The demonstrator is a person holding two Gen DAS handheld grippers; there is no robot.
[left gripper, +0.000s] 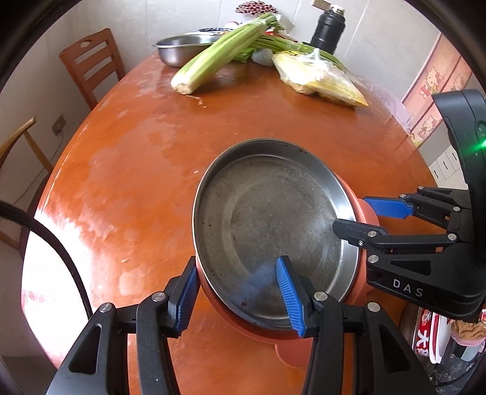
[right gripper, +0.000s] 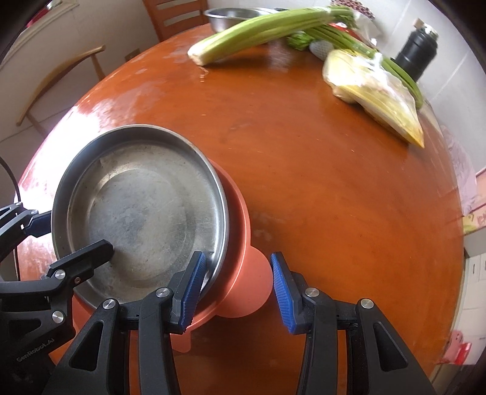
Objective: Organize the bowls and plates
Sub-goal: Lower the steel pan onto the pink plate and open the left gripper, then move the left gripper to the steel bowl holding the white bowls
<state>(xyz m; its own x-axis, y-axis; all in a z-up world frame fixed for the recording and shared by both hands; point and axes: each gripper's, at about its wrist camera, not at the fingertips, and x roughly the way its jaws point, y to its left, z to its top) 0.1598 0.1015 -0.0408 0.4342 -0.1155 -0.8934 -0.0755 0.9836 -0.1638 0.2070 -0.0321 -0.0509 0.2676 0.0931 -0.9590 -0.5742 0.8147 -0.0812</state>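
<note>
A scuffed steel plate (left gripper: pixel 267 218) (right gripper: pixel 136 206) lies tilted inside an orange bowl (left gripper: pixel 243 328) (right gripper: pixel 240 212) over the round orange-brown table (left gripper: pixel 136 182). My left gripper (left gripper: pixel 237 291) (right gripper: pixel 79 231) is shut across the bowl's near rim, with one blue pad on the outer wall and the other inside the plate. My right gripper (right gripper: pixel 237 273) (left gripper: pixel 349 212) is shut on the opposite rim. One of its fingers is inside the plate and the other is outside, and the bowl's flat handle tab (right gripper: pixel 252 285) lies between them.
At the table's far end lie a celery bunch (left gripper: pixel 218 57), a steel basin (left gripper: pixel 182 48), a plastic bag of yellow food (left gripper: pixel 319 76) and a black flask (left gripper: pixel 329 29). Wooden chairs (left gripper: pixel 91 63) stand at the left. A black cable (left gripper: pixel 60 243) hangs near my left gripper.
</note>
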